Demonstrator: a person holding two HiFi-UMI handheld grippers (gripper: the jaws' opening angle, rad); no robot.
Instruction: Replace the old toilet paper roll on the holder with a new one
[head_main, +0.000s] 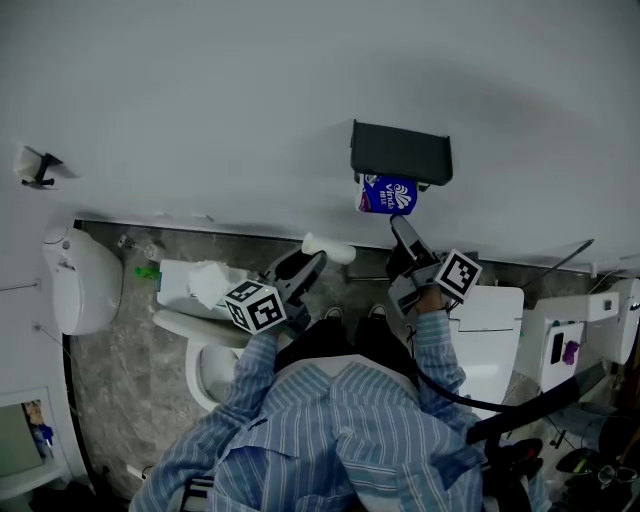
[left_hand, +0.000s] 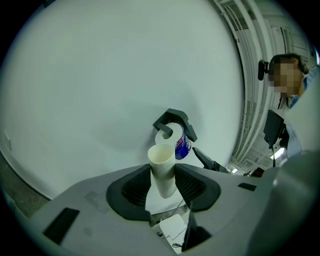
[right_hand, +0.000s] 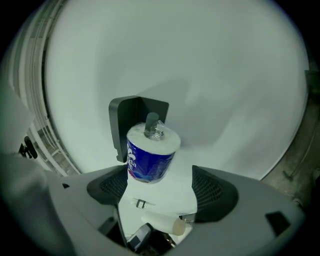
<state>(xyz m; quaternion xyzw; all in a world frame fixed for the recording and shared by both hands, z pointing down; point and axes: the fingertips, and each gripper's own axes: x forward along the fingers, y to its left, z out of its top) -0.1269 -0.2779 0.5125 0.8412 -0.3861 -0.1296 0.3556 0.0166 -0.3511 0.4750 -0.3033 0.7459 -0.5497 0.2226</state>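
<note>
**Gripping the bare cardboard tube (left_hand: 163, 170)**

My left gripper (left_hand: 163, 182) clamps that pale, empty core. The new roll (right_hand: 150, 152), white in a blue printed wrapper, sits on the dark wall holder (head_main: 400, 152). My right gripper (right_hand: 161, 190) stands released just before it.

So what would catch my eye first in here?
Probably the blue-wrapped toilet paper roll on the dark wall holder, upper middle of the head view. Then the empty cardboard tube clamped in the left tool, and the right tool open just short of the roll.
</note>
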